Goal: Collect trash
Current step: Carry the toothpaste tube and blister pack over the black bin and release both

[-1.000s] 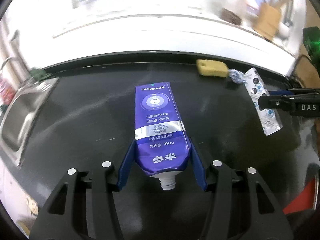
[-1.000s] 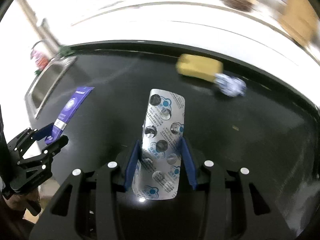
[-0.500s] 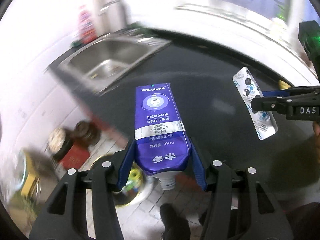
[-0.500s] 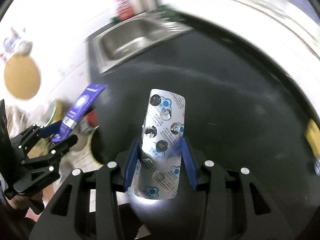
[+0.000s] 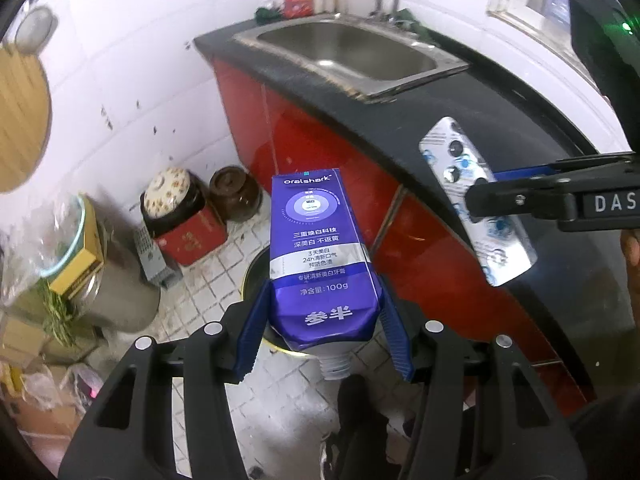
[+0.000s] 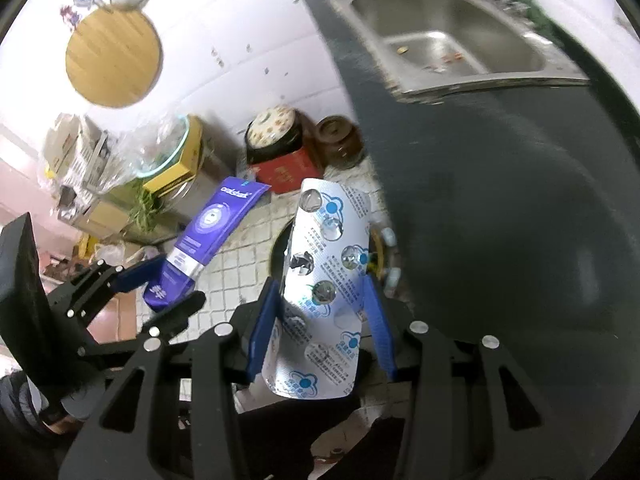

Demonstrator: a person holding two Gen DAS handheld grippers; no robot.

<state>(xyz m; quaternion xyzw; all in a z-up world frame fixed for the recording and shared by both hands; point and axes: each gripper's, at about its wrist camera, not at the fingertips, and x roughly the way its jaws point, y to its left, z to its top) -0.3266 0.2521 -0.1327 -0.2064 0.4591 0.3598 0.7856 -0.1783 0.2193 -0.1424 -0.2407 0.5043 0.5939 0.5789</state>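
My left gripper [image 5: 324,332] is shut on a purple toothpaste tube [image 5: 316,252], cap end toward the camera. It hangs over a round bin [image 5: 256,276] on the tiled floor. My right gripper [image 6: 320,320] is shut on a silver blister pack [image 6: 320,300], held above the same bin [image 6: 280,256] beside the counter edge. The right gripper with the blister pack [image 5: 476,204] shows at the right of the left wrist view. The left gripper with the tube [image 6: 212,228] shows at the left of the right wrist view.
A black counter [image 5: 420,120] on red cabinets holds a steel sink [image 5: 344,52]. Jars [image 5: 236,196], a red box [image 5: 192,236] and a metal pot [image 5: 116,280] stand on the floor by the wall. Boxes and bags clutter the far left.
Both grippers have swung left off the counter, carrying the tube and the blister pack out over the floor bin. Both grips are unchanged.
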